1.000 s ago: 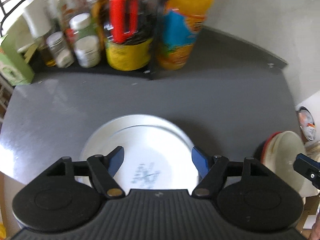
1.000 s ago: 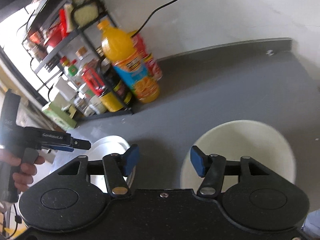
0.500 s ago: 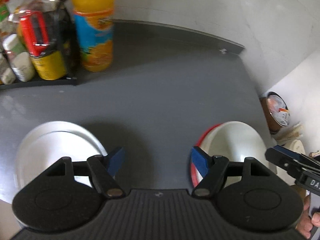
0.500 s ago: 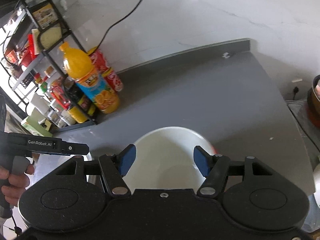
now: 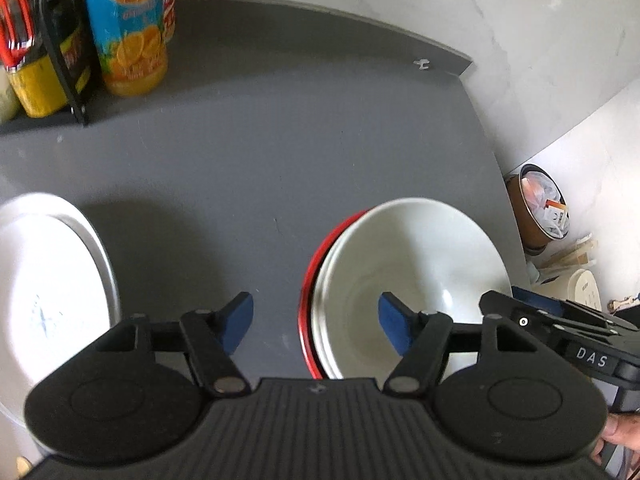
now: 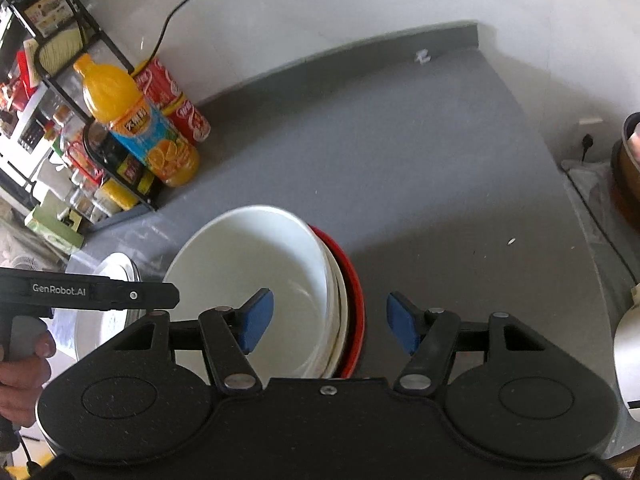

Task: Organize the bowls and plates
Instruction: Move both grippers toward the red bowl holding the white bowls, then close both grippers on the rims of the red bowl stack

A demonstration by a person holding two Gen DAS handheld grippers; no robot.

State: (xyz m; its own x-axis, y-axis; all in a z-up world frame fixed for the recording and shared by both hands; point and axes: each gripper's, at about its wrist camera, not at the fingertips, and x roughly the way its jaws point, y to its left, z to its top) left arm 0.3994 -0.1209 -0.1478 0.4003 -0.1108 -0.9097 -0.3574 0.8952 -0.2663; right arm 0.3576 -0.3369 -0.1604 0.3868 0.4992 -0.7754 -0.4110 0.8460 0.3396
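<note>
White bowl (image 5: 420, 264) nested upright in red bowl (image 6: 354, 280) on counter; white plate (image 5: 48, 280) flat, apart leftward.

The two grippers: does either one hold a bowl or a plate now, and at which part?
Nothing is held. The left gripper and the right gripper are both open, each straddling a rim of the white bowl without closing on it.

grey counter (image 5: 320, 140), pale wall (image 6: 320, 0), wire rack (image 6: 60, 80)
</note>
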